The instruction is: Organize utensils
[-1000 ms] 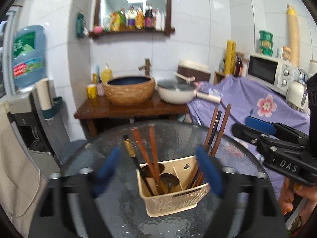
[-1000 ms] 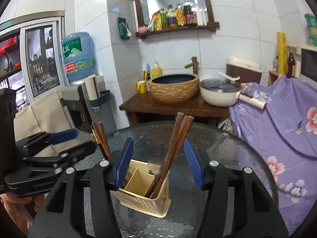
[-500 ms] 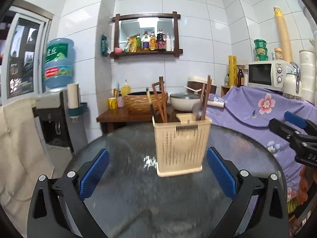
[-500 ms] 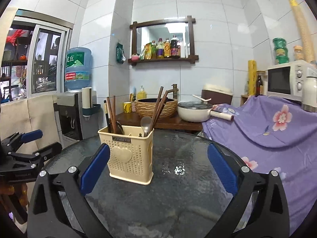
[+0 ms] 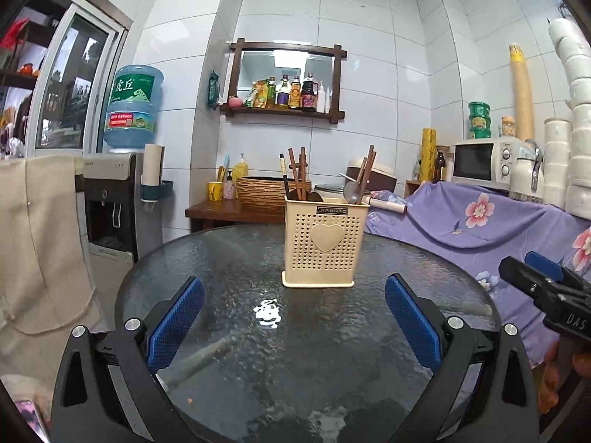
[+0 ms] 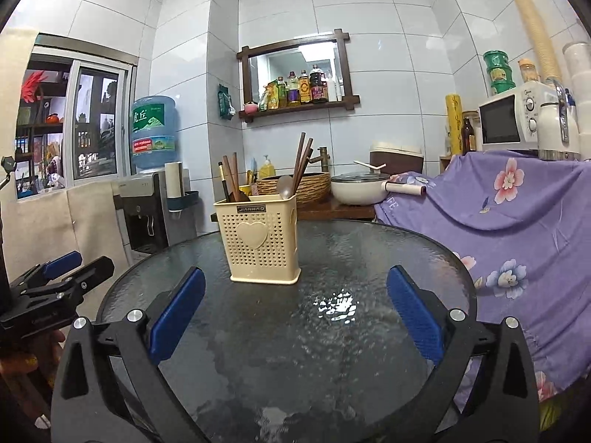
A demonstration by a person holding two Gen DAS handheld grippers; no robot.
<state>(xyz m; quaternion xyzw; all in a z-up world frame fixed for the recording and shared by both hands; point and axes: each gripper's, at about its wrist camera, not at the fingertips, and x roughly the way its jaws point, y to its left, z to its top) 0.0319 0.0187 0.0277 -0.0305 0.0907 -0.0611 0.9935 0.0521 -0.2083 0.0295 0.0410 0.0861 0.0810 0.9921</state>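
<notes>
A cream perforated utensil holder (image 5: 320,241) (image 6: 263,240) with a heart on its front stands upright on the round glass table (image 5: 236,332) (image 6: 369,350). Brown chopsticks (image 5: 297,173) (image 6: 301,168) and a metal spoon (image 5: 350,192) (image 6: 285,186) stick out of its compartments. My left gripper (image 5: 293,319) is open, low over the near table edge, well short of the holder, with nothing between its blue pads. My right gripper (image 6: 295,313) is open too and empty, the holder ahead and to its left. Each gripper shows at the side of the other's view.
Behind the table a wooden stand (image 5: 229,212) carries a woven basin (image 6: 306,184) and a white pan (image 6: 356,188). A water dispenser (image 5: 110,206) stands left. A purple flowered cloth (image 6: 517,221) covers a counter at right with a microwave (image 5: 484,160).
Both grippers have drawn back from over the holder and dropped to near table level. The right gripper's jaws have widened. The holder now stands farther off, seen from the side.
</notes>
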